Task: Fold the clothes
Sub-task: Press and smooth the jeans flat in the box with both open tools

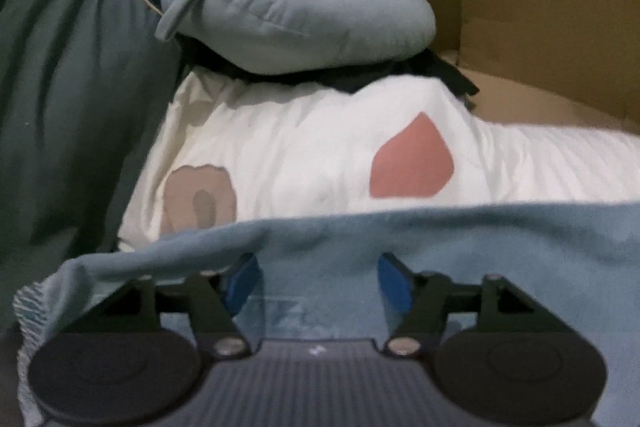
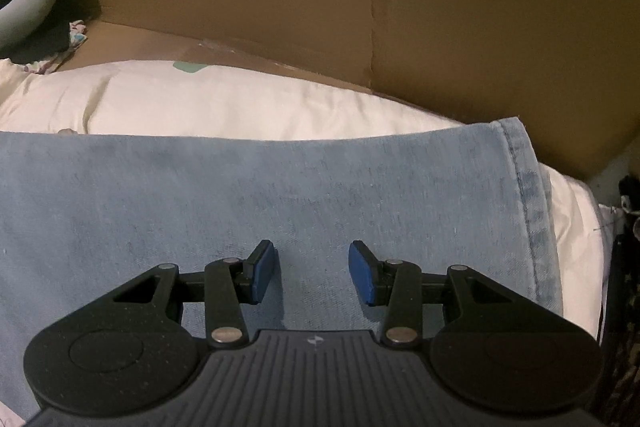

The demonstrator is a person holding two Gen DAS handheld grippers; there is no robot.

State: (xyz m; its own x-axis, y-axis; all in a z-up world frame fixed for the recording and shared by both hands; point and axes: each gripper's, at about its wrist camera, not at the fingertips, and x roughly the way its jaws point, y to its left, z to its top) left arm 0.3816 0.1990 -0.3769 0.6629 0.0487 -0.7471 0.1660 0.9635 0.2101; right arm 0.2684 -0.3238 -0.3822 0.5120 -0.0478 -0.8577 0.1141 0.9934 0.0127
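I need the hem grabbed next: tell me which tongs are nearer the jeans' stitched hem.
Right. The right tongs hover over the denim beside the stitched hem; the left tongs' view shows no hem.

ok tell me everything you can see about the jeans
The jeans are light blue, faded denim, lying spread flat over a white bedsheet. In the right wrist view a stitched hem runs down their right edge, in front of a cardboard wall. In the left wrist view their near-left edge looks rumpled and lifted, showing a paler underside. Both the left gripper and the right gripper are over the cloth with jaws apart, clamping nothing; contact with the fabric cannot be told.
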